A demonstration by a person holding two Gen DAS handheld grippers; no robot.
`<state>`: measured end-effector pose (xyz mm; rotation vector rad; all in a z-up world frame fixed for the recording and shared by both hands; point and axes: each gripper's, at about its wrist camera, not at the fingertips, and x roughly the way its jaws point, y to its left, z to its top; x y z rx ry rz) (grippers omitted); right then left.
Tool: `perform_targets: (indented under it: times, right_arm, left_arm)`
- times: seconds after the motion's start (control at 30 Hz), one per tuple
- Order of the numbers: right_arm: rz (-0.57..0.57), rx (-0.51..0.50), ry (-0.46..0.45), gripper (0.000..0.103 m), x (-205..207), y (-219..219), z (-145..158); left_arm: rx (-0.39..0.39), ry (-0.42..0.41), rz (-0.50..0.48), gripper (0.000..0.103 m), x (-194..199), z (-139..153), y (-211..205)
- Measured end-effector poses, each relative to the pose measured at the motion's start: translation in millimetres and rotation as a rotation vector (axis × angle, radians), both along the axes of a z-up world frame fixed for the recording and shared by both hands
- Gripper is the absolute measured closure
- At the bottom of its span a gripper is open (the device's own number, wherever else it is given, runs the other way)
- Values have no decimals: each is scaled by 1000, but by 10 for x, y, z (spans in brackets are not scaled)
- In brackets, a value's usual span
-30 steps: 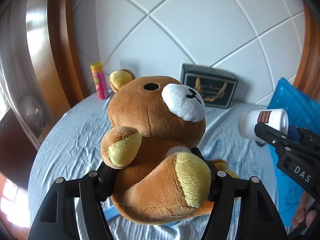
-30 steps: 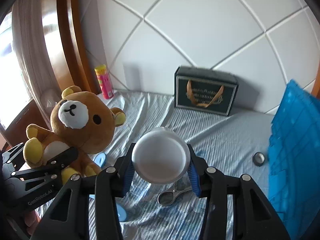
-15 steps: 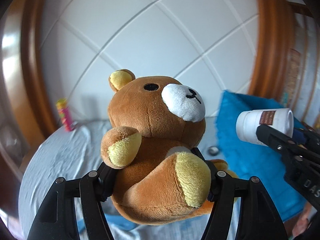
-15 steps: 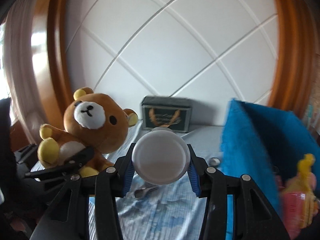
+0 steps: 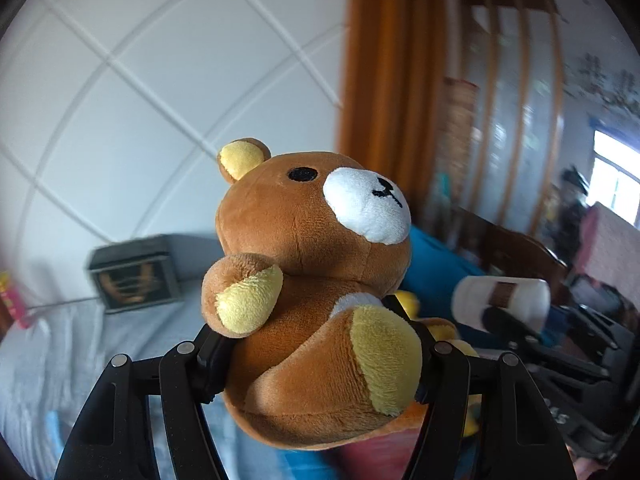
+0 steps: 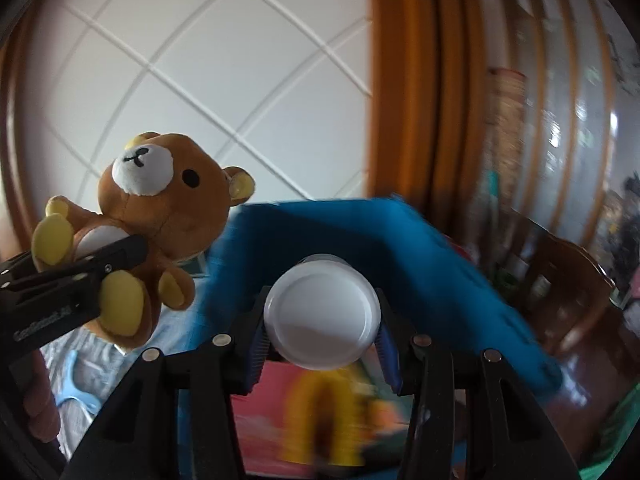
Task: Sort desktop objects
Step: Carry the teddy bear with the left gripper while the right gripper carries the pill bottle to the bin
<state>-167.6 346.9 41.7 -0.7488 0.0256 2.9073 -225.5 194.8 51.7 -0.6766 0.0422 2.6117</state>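
Observation:
My left gripper (image 5: 316, 360) is shut on a brown plush bear (image 5: 316, 280) and holds it in the air. The bear also shows at the left of the right wrist view (image 6: 156, 232). My right gripper (image 6: 322, 332) is shut on a white bottle (image 6: 322, 322), seen end-on, held over the open blue bin (image 6: 360, 240). The bottle shows sideways at the right of the left wrist view (image 5: 504, 300). The bin (image 5: 436, 276) lies behind and right of the bear.
A dark gift box (image 5: 134, 274) stands against the white panelled wall. Pink and yellow items (image 6: 320, 420) lie blurred inside the bin. A light blue object (image 6: 76, 376) lies on the grey cloth. Wooden chairs (image 6: 560, 280) stand at the right.
Both grippers have swung to the right with their loads. The blue bin now fills the middle of the right wrist view, below the bottle. The gift box has slid left.

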Motion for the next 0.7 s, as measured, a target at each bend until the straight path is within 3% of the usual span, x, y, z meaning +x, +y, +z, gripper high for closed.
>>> perform_targets:
  times: [0.2, 0.37, 0.53, 0.7]
  right_arm:
    - [-85, -21, -56, 57, 115, 805, -292]
    - [-112, -46, -105, 57, 176, 1299, -504]
    - [-122, -68, -138, 57, 188, 1605, -681]
    - [-112, -72, -171, 57, 64, 1760, -827]
  left_arm:
    - [-27, -68, -93, 36, 39, -193, 942]
    - [-41, -89, -125, 36, 178, -222, 1453]
    - [-59, -141, -136, 36, 138, -318, 1832]
    - [-54, -180, -89, 33, -2, -489, 1944]
